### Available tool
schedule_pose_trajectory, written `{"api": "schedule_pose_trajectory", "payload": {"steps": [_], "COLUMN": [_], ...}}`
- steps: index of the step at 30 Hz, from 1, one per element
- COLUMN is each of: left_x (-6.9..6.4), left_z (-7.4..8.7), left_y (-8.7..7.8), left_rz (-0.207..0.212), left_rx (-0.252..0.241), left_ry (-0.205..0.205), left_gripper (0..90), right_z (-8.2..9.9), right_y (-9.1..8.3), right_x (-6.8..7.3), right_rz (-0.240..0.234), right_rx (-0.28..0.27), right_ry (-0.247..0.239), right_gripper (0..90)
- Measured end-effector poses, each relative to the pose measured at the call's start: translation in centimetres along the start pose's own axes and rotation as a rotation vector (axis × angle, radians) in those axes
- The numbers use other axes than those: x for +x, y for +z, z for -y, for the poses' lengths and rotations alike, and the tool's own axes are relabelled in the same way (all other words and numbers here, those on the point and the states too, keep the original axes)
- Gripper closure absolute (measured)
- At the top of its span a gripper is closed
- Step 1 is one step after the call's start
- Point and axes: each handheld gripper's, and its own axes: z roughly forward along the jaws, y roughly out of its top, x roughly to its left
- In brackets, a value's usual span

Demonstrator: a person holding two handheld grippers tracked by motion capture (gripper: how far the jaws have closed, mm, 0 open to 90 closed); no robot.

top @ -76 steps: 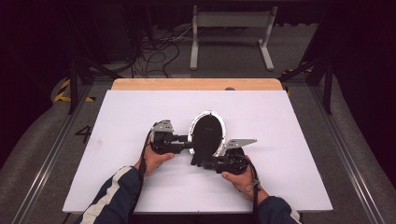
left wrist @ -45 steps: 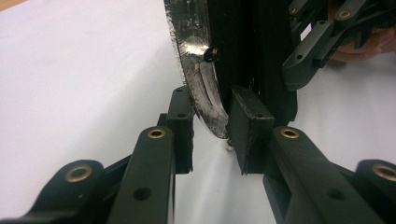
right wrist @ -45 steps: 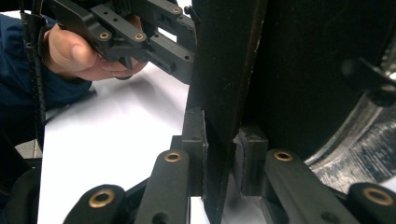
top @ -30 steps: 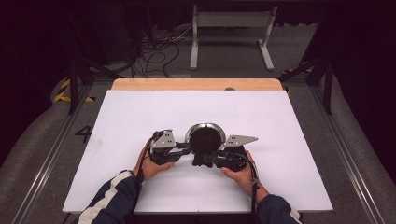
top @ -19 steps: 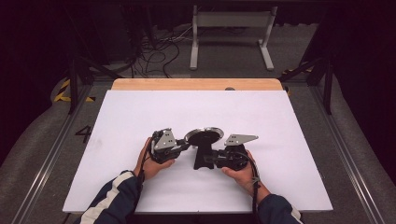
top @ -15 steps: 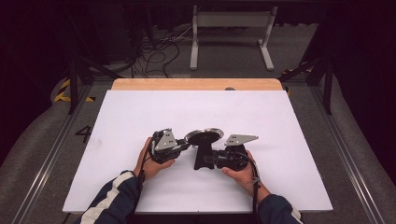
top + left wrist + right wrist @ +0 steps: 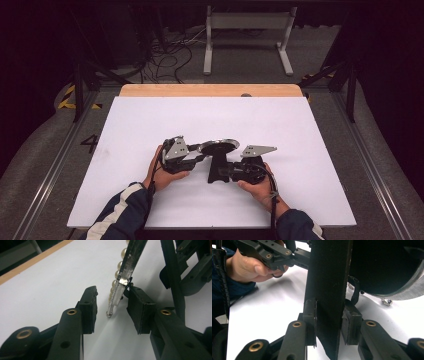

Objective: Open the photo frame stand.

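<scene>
On the white table [image 7: 310, 150], near its near-middle, the two grippers face each other across a small oval picture frame [image 7: 218, 146] with a black back and a black fold-out stand [image 7: 216, 167]. The right gripper [image 7: 220, 172] is clenched on that stand: in the right gripper view both pads press flat against the sides of the black strut [image 7: 328, 290], which rises straight up between them, with the frame's dark back and silvery rim [image 7: 402, 293] hanging over to the right. In the high view the frame lies tipped almost level above the stand, its pale rim catching the light. The left gripper [image 7: 202, 156] reaches in from the left at the frame's edge. Its jaws have just been opening, and in the left gripper view they stand apart with the frame's thin silver edge [image 7: 122, 280] and a row of pearl beads [image 7: 118, 267] between them; the left pad [image 7: 90, 307] is clear of the edge, while the right pad [image 7: 140, 308] lies just beside it, and I cannot tell whether the two touch. So the left grip is released rather than pinching. The person's left hand [image 7: 162, 172] and right hand [image 7: 257, 187] rest low on the table behind their tools, striped sleeves [image 7: 120, 215] coming in from the near edge.
</scene>
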Motion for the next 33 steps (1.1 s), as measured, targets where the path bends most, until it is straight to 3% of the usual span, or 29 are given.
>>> {"api": "schedule_pose_trajectory", "payload": {"steps": [6, 15, 21, 30, 33], "left_x": [0.0, -0.4, -0.6, -0.5, -0.4], "left_z": [0.1, -0.3, -0.4, -0.4, -0.3], "left_y": [0.7, 0.8, 0.9, 1.0, 1.0], "left_rz": [0.018, -0.033, -0.065, -0.127, -0.118], "left_rx": [0.020, 0.058, 0.074, 0.089, 0.082], "left_ry": [0.010, 0.064, 0.096, 0.086, 0.072], "left_gripper": [71.5, 73.8, 75.1, 75.0, 75.1], "right_z": [0.0, 0.0, 0.1, 0.1, 0.3], "right_y": [0.0, -0.4, -0.4, -0.2, -0.3], "right_x": [0.2, 0.4, 0.2, 0.2, 0.0], "right_rz": [0.008, -0.002, 0.030, 0.079, 0.087], "right_rx": [0.003, 0.000, 0.007, 0.000, -0.006], "right_ry": [-0.001, -0.006, -0.004, -0.009, -0.009], "right_gripper": [69.1, 68.7, 68.2, 69.6, 69.8]}}
